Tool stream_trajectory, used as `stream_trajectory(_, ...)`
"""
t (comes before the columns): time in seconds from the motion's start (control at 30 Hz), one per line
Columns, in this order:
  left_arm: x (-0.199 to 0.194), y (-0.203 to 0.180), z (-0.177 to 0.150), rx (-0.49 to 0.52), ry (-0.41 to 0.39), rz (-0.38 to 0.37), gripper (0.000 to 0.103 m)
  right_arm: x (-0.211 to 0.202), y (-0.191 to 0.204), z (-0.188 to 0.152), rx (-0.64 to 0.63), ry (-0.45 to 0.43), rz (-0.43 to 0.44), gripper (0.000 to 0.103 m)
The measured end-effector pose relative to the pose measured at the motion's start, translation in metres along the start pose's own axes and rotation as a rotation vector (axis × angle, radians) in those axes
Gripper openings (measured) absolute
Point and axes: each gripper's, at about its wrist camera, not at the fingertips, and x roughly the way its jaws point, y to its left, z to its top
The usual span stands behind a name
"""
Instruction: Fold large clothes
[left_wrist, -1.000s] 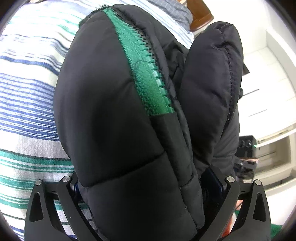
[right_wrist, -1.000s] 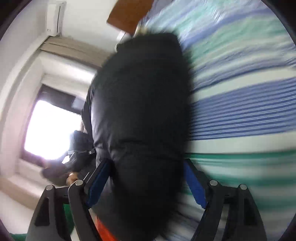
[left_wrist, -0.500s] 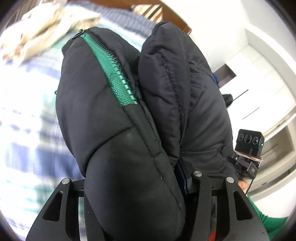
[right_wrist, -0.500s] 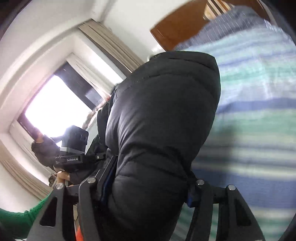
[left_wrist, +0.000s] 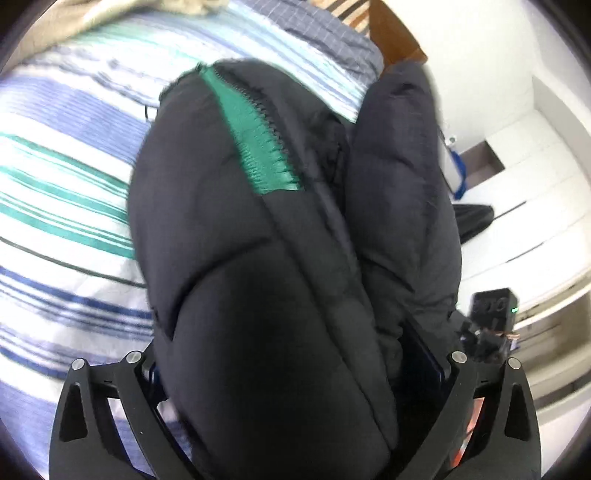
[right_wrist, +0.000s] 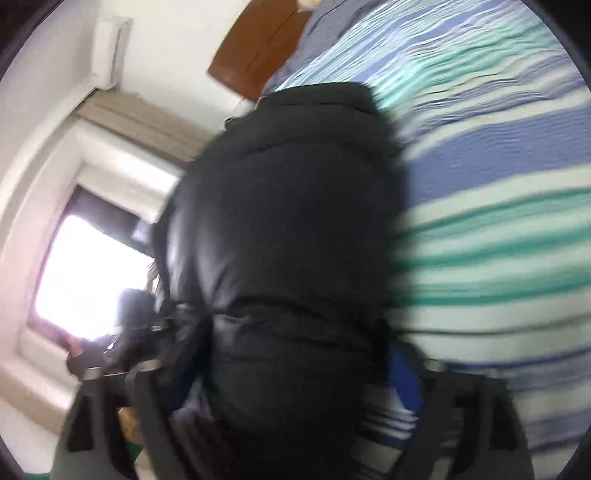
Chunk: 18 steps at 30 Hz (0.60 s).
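Observation:
A black puffy jacket (left_wrist: 240, 277) with a green zipper strip (left_wrist: 258, 147) hangs bunched over the striped bed (left_wrist: 66, 177). My left gripper (left_wrist: 295, 354) has its jaws opening wide around one thick fold, and a sliver of bedding shows between the jacket and the left finger (left_wrist: 147, 373). In the right wrist view the same jacket (right_wrist: 280, 221) fills the space between the jaws of my right gripper (right_wrist: 291, 369), which are also opening. A gap with striped sheet shows beside its blue right pad (right_wrist: 402, 380). This view is blurred.
The striped sheet (right_wrist: 498, 166) spreads to the right, with a brown headboard (right_wrist: 255, 55) at the far end. A bright window (right_wrist: 92, 266) and curtain lie left. White cabinets (left_wrist: 535, 166) stand beyond the bed's edge. A beige cloth (left_wrist: 110, 11) lies at the far top.
Both grippers squeezed the jacket folds half a second ago and have since spread wide again. Both views have swung across the bed with the jacket still between the jaws.

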Motion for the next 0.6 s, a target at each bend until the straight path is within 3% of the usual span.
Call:
stream_trajectory(0.07, -0.021, -0.015, -0.007, 0.083, -0.044, 0.089, 0.099, -0.020, 0.011, -0.006, -0.047, -0.036, -0.069, 0.096)
stream_trajectory(0.27, -0.099, -0.083, -0.056, 0.367, -0.280, 0.424, 0.102, -0.081, 0.081, -0.037, -0.357, -0.163, -0.476, 0.098)
stream_trajectory(0.33, -0.112, -0.101, -0.070, 0.405, -0.348, 0.497, 0.103, -0.101, 0.093, -0.046, -0.405, -0.199, -0.538, 0.099)
stream_trajectory(0.4, -0.118, -0.115, -0.087, 0.413, -0.376, 0.534, 0.103, -0.114, 0.113, -0.061, -0.443, -0.234, -0.602, 0.100)
stream_trajectory(0.5, -0.101, -0.123, -0.088, 0.374, -0.320, 0.537, 0.103, -0.133, 0.139, -0.088, -0.494, -0.304, -0.719, 0.100)
stream_trajectory(0.6, -0.107, -0.134, -0.113, 0.346, -0.355, 0.539, 0.103, -0.139, 0.152, -0.095, -0.510, -0.364, -0.769, 0.100)
